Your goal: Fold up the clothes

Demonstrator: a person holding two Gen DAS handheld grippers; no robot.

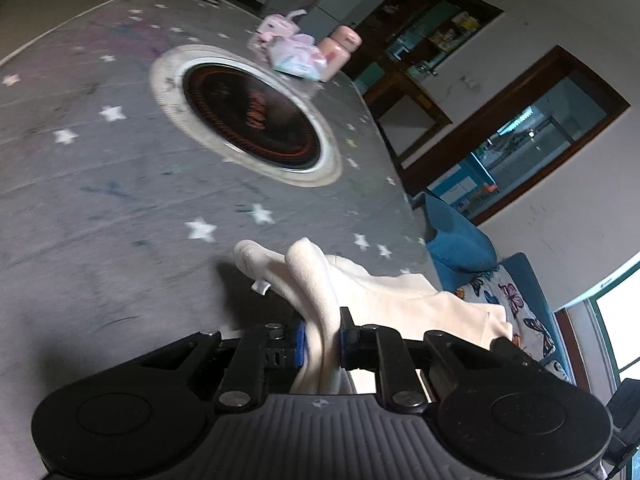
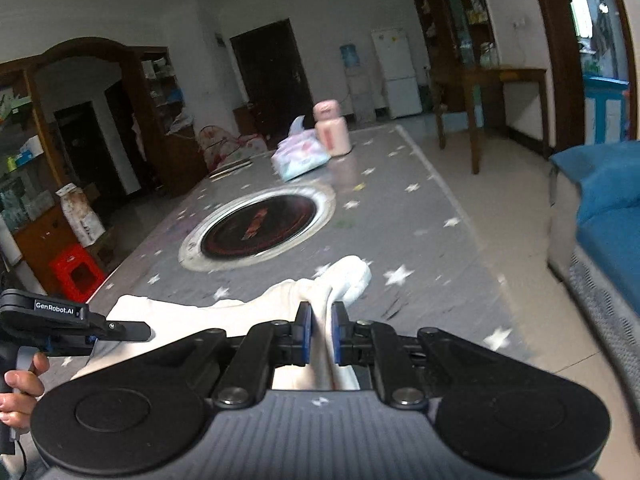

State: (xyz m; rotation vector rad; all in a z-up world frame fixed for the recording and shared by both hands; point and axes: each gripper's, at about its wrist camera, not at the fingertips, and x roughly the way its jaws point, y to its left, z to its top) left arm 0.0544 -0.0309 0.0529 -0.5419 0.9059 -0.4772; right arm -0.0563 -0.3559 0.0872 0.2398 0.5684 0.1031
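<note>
A cream-white garment (image 1: 400, 300) lies bunched on the grey star-patterned table cover (image 1: 100, 200), near its front edge. My left gripper (image 1: 322, 320) is shut on a thick fold of it, and the cloth rises between the blue pads. In the right wrist view the same garment (image 2: 224, 316) stretches leftward, lifted a little off the cover (image 2: 400, 208). My right gripper (image 2: 321, 312) is shut on another bunched fold, with a rounded end of cloth poking out beyond the tips. A person's hand (image 2: 20, 384) holds the left gripper's handle at the left edge.
A round black cooktop (image 2: 256, 228) with a pale ring sits in the table's middle. Behind it stand two pink bottles (image 2: 332, 132) and a pastel wipes pack (image 2: 300, 158). A blue sofa (image 2: 608, 216) is on the right, a red stool (image 2: 76, 276) on the left.
</note>
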